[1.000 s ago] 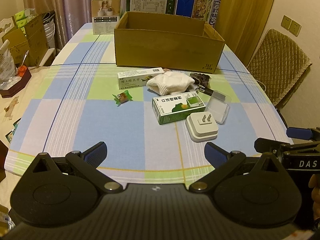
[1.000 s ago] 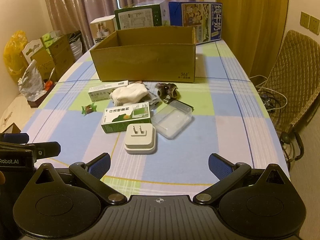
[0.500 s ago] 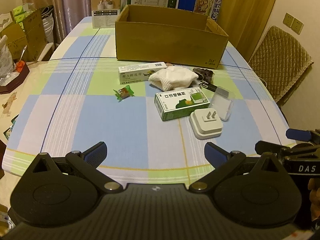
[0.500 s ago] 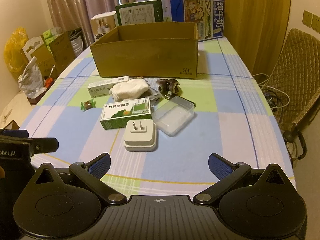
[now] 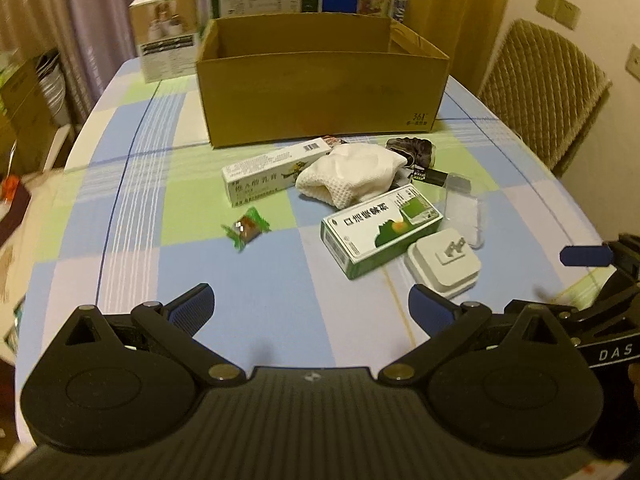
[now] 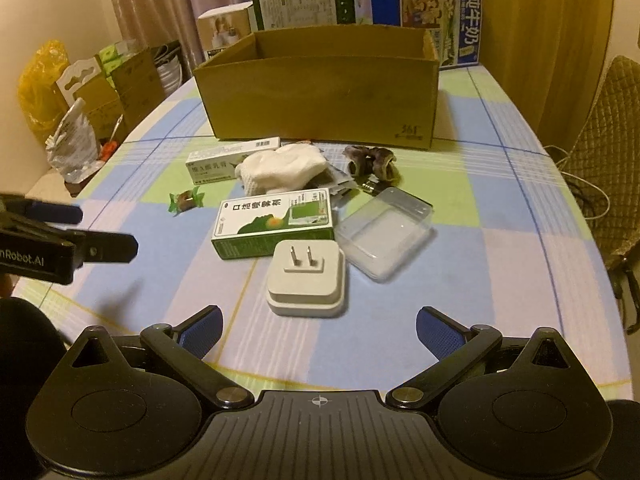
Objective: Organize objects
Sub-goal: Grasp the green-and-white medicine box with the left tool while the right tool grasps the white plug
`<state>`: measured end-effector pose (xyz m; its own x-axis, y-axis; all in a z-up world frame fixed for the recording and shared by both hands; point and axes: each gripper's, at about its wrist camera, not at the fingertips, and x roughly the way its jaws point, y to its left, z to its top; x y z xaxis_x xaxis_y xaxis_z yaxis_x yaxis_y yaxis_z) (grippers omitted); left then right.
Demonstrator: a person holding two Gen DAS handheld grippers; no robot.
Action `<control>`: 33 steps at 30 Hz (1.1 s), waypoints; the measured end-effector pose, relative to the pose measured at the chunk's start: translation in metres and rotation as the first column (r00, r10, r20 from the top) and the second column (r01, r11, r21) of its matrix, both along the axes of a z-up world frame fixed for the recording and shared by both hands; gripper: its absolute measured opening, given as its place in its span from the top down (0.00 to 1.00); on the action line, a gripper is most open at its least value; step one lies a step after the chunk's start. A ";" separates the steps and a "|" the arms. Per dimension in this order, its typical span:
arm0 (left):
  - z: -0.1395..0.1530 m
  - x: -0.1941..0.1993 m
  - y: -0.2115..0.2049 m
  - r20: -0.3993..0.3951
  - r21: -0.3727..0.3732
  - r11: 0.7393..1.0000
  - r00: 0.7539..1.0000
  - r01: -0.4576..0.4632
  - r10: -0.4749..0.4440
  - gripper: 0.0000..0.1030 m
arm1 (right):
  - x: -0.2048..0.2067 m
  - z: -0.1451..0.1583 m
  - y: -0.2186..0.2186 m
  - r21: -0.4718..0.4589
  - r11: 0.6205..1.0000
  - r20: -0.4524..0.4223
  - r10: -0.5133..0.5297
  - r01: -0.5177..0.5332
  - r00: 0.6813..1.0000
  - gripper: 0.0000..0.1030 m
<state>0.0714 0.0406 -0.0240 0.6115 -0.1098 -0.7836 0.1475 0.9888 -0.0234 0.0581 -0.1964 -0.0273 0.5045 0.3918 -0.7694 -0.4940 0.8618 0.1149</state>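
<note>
Both tools hover over the near edge of the worktop [image 6: 520,208]; the left gripper [image 5: 310,300] and the right gripper [image 6: 318,322] each have their fingers spread wide with nothing between them. The loose things lie in a tight cluster in front of the open cardboard box [image 6: 320,96]: a white plug adapter [image 6: 306,278] nearest, touching a green medicine box [image 6: 272,222], a clear plastic tray [image 6: 384,232] just beside it, a white cloth [image 6: 280,170], a long white carton [image 5: 276,170], a wrapped candy [image 5: 245,230] set apart, and a dark bundle [image 6: 370,162].

The crowding is the likely risk; fingers closing on the adapter may nudge the medicine box or tray, and the light tray could skid.

The right view shows the tray's full outline and the adapter's prongs pointing up; the left view shows more of the carton, with its barcode end.
</note>
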 end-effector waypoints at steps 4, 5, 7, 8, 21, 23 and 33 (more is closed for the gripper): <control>-0.005 0.019 0.009 -0.026 0.000 1.000 0.999 0.027 -0.027 0.11 | 0.012 -0.014 0.011 -0.008 1.000 -0.009 0.011 -0.011 1.000 0.03; -0.007 0.024 0.012 -0.035 -0.003 0.999 0.999 0.032 -0.032 0.11 | 0.015 -0.018 0.015 -0.011 1.000 -0.010 0.012 -0.012 1.000 0.04; -0.011 0.031 0.014 -0.037 0.001 0.998 0.998 0.057 -0.057 0.11 | 0.021 -0.026 0.020 -0.013 1.000 -0.015 0.008 -0.008 1.000 0.09; -0.014 0.035 0.014 -0.037 0.005 0.997 0.997 0.071 -0.071 0.11 | 0.024 -0.029 0.022 -0.012 1.000 -0.021 0.006 -0.006 1.000 0.10; -0.047 0.076 -0.015 -0.050 0.030 0.969 0.969 0.245 -0.243 0.11 | 0.048 -0.057 0.035 -0.045 0.999 -0.063 0.017 -0.019 0.998 0.40; -0.053 0.082 -0.024 -0.034 0.038 0.952 0.952 0.305 -0.304 0.11 | 0.045 -0.056 0.027 -0.051 0.999 -0.070 0.016 -0.019 0.997 0.40; -0.076 0.111 -0.059 -0.096 0.076 0.887 0.889 0.455 -0.447 0.35 | 0.036 -0.052 -0.001 -0.052 0.998 -0.073 -0.025 0.021 0.997 0.40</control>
<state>0.1826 -0.0184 -0.0996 0.4533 -0.2840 -0.8449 0.5795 0.8141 0.0373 0.0943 -0.1972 -0.0797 0.4545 0.3399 -0.8234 -0.4658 0.8786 0.1056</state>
